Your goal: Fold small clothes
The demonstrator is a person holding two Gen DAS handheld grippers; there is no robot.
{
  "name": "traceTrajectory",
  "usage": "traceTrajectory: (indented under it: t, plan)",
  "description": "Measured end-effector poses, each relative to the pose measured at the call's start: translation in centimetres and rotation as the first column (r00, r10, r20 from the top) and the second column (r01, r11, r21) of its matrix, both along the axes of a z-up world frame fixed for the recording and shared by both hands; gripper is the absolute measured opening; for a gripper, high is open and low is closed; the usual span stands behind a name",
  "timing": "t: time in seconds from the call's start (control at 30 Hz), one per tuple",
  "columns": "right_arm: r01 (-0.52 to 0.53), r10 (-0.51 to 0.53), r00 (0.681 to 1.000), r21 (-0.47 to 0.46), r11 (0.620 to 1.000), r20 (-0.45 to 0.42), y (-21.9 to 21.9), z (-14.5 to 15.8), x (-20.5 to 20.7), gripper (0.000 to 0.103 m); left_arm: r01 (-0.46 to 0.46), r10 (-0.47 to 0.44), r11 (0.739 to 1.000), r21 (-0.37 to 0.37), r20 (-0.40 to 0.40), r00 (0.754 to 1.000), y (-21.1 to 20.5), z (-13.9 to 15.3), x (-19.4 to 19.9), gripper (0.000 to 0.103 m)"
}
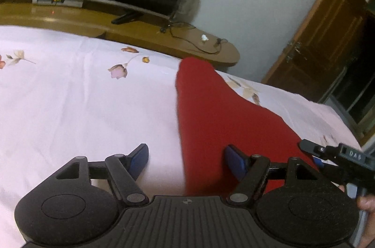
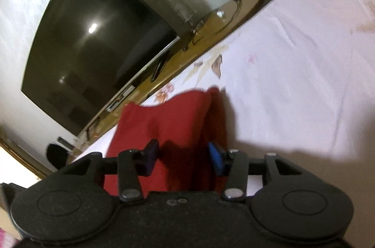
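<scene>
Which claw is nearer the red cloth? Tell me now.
Right. The right claw is open with the red cloth between its pads. The left claw is open too, straddling only the cloth's left edge.

A dark television (image 2: pixel 98 41) stands on a curved wooden stand (image 1: pixel 145 29), cables (image 1: pixel 196 43) trailing across it. A floral white bedsheet (image 1: pixel 70 95) spreads below; a brown wooden door (image 1: pixel 328 32) stands right.

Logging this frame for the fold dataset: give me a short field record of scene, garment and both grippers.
surface: bed sheet, pale with flower print
garment: red cloth, lying long on the sheet
left gripper: open, over the cloth's left edge
right gripper: open, cloth between its fingers, not clamped
background: television on a wooden stand
fold state: cannot tell
</scene>
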State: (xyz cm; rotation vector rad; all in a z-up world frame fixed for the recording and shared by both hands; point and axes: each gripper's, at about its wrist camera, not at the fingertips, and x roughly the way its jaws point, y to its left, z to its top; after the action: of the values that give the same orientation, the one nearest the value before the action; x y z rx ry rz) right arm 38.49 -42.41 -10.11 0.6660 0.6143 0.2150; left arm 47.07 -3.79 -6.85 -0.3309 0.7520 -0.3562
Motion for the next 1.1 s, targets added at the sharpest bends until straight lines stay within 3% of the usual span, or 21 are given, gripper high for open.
traceTrajectory:
  t: [0.13, 0.17, 0.2, 0.27, 0.33, 0.4, 0.47, 0.53, 0.67, 0.8, 0.93, 1.1]
  plan:
    - [-0.021, 0.027, 0.999, -0.156, 0.988, 0.035, 1.2, -0.1, 2.9, 0.046, 0.000, 0.000, 1.000, -0.007, -0.022, 1.000, -0.5, -0.8, 1.9, 0.072]
    - [-0.036, 0.044, 0.998, -0.196, 0.980, 0.035, 1.6, 0.1, 3.3, 0.042, -0.001, 0.001, 1.000, 0.002, -0.027, 1.000, -0.8, -1.0, 2.2, 0.072]
    - [-0.052, 0.063, 0.997, -0.234, 0.971, 0.040, 2.0, 0.3, 3.6, 0.028, -0.002, 0.002, 1.000, 0.008, -0.028, 1.000, -1.0, -1.3, 2.4, 0.072]
    - [-0.057, 0.088, 0.993, -0.337, 0.940, 0.078, 2.9, 1.0, 3.5, 0.012, -0.011, 0.012, 1.000, 0.022, -0.012, 1.000, -1.3, -1.1, 2.4, 0.072]
    - [-0.012, 0.093, 0.983, -0.448, 0.894, 0.159, 3.9, 2.2, 3.3, 0.010, -0.012, 0.012, 0.999, 0.043, 0.018, 1.000, -1.7, -0.6, 2.4, 0.072]
    - [0.011, 0.094, 0.976, -0.473, 0.881, 0.198, 4.0, 2.6, 3.7, 0.010, -0.007, 0.006, 0.998, 0.064, 0.017, 1.000, -2.3, -0.9, 3.0, 0.072]
    - [0.008, 0.057, 0.991, -0.482, 0.876, 0.119, 3.6, 1.2, 5.3, 0.010, 0.008, -0.009, 0.996, 0.091, 0.002, 1.000, -3.0, -1.4, 3.5, 0.073]
    - [-0.007, 0.022, 0.999, -0.519, 0.855, 0.023, 3.2, -1.5, 6.4, 0.011, 0.025, -0.029, 0.989, 0.145, 0.026, 0.999, -3.7, -1.3, 3.5, 0.076]
    - [0.000, 0.008, 1.000, -0.423, 0.906, 0.016, 2.2, -0.7, 5.9, 0.018, 0.022, -0.027, 0.986, 0.164, 0.029, 0.999, -3.5, -0.7, 3.2, 0.077]
    - [0.033, 0.006, 0.995, -0.376, 0.926, 0.100, 2.1, 2.0, 2.7, 0.053, 0.019, -0.028, 0.987, 0.158, 0.055, 0.998, -2.7, 0.9, 1.0, 0.076]
    - [-0.032, 0.055, 0.997, -0.363, 0.931, 0.055, 3.1, 2.1, -0.2, 0.055, 0.033, -0.041, 0.991, 0.127, 0.066, 0.997, -2.5, 1.4, -1.3, 0.076]
    - [-0.074, 0.068, 0.997, -0.369, 0.926, -0.028, 4.9, 1.5, -1.5, 0.055, 0.055, -0.064, 0.986, 0.158, 0.050, 0.997, -3.4, 0.7, -2.7, 0.076]
